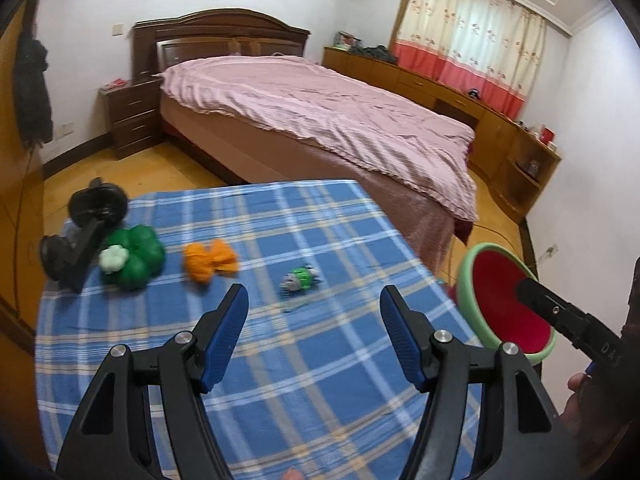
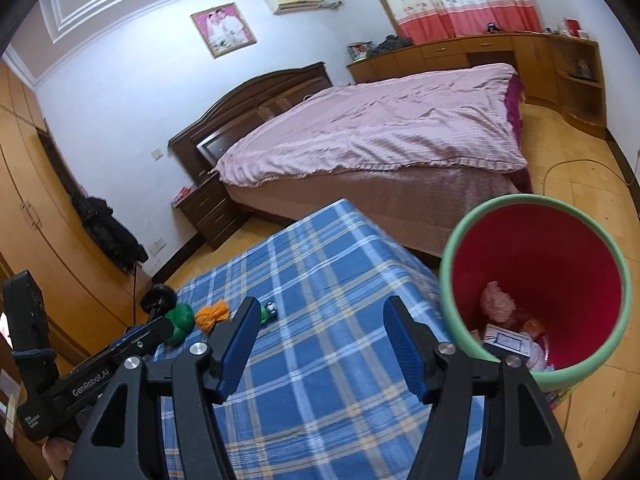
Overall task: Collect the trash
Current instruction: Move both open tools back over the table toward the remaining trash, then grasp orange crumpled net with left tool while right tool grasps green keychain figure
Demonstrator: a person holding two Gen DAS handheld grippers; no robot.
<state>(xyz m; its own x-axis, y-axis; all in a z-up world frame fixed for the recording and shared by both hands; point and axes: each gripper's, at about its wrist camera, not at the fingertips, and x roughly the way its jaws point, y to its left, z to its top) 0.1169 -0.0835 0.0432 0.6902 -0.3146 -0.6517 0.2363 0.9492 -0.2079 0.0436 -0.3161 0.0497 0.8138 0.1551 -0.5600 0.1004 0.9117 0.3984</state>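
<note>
Nearest, the left gripper (image 1: 314,312) is hovering over the blue plaid tablecloth (image 1: 328,380) with its blue pads spread wide, gripping nothing. The right gripper (image 2: 316,326) is likewise splayed and empty, hanging above the cloth's right side.

Trash is lying on the cloth ahead of the left gripper: a small crumpled green-and-white wrapper (image 1: 301,278) closest, an orange crumpled wad (image 1: 209,263) further left, then a bulky green wad (image 1: 134,256) with a white piece resting on it. All three are sitting apart from one another. A black clamp-like device (image 1: 82,236) is standing at the cloth's far left corner, touching the green wad.

The bin (image 2: 460,280), red inside with a pale green rim, is standing on the floor just beside the table's right edge. Only the right wrist view is looking down into it, showing pinkish crumpled paper (image 2: 496,300) and a small printed box (image 2: 506,338) at the bottom; in the left wrist view the right gripper's body is blocking part of the opening.

Beyond, a bed (image 1: 320,104) with a pink cover is filling the room, with a dark nightstand (image 1: 132,116) and floral curtains (image 1: 472,36) behind.
</note>
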